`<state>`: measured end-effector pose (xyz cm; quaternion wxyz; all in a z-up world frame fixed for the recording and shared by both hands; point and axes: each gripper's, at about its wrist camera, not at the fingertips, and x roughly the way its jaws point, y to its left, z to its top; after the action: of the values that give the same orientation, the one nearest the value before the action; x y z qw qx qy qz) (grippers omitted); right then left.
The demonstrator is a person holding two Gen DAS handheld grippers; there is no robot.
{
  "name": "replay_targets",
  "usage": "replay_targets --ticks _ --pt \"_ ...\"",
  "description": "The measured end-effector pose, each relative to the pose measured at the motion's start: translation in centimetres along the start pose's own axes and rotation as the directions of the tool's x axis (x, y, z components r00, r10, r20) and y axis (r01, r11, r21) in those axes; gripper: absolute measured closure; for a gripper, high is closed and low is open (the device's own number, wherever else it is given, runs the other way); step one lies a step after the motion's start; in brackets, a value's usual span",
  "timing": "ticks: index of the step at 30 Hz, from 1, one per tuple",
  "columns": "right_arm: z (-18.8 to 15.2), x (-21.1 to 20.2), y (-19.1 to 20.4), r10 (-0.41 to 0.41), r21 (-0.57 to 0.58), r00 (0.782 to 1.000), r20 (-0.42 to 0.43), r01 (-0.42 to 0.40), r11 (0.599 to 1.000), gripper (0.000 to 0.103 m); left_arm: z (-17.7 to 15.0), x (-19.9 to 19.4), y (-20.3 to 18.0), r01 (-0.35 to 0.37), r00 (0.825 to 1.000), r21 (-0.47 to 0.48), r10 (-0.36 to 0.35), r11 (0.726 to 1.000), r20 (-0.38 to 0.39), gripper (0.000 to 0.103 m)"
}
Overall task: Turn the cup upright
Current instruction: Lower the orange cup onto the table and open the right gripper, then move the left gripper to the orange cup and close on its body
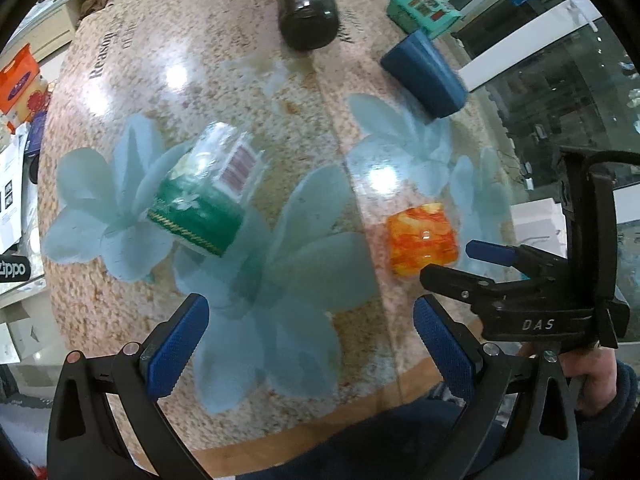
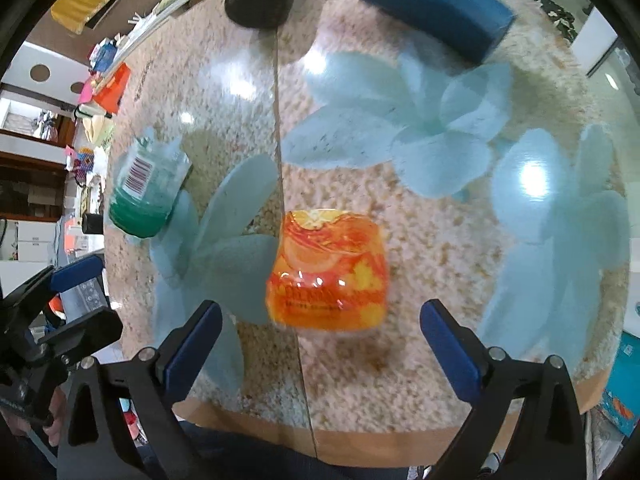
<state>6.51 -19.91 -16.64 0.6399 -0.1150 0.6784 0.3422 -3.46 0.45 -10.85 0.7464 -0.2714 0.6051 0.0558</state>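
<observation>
A green cup with a clear end and a barcode label lies tilted on the flowered table, ahead of my left gripper, which is open and empty. It also shows in the right wrist view at the left. An orange cup stands on the table just ahead of my right gripper, which is open and empty; it shows in the left wrist view too. My right gripper appears at the right of the left wrist view, beside the orange cup.
A dark cylinder and a blue case stand at the table's far side, with a teal box behind. The table's front edge is close to me. Shelves and boxes surround the table.
</observation>
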Motion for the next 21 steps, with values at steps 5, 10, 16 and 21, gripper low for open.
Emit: replay_targets --ticks 5,10,16,21 --pt "-0.3 -3.4 -2.1 -0.007 0.020 0.998 0.056 0.006 1.000 0.003 0.6 -0.4 -2.3 0.018 1.000 0.004 -0.018 1.000 -0.005 0.000" --pt "0.1 -6.4 -4.8 -0.005 0.046 0.993 0.121 0.000 0.999 0.001 1.6 0.7 -5.1 0.034 0.999 -0.004 -0.034 0.999 -0.030 0.000" --pt "0.6 -8.6 -8.2 0.020 0.035 0.987 0.162 -0.026 0.999 0.001 2.6 3.3 -8.3 -0.007 0.997 -0.034 0.005 0.999 -0.083 0.000" --pt "0.9 -7.9 -10.1 0.049 -0.003 0.989 0.141 -0.049 0.999 0.001 3.6 6.2 -10.2 -0.053 0.989 -0.066 0.043 0.996 -0.141 0.000"
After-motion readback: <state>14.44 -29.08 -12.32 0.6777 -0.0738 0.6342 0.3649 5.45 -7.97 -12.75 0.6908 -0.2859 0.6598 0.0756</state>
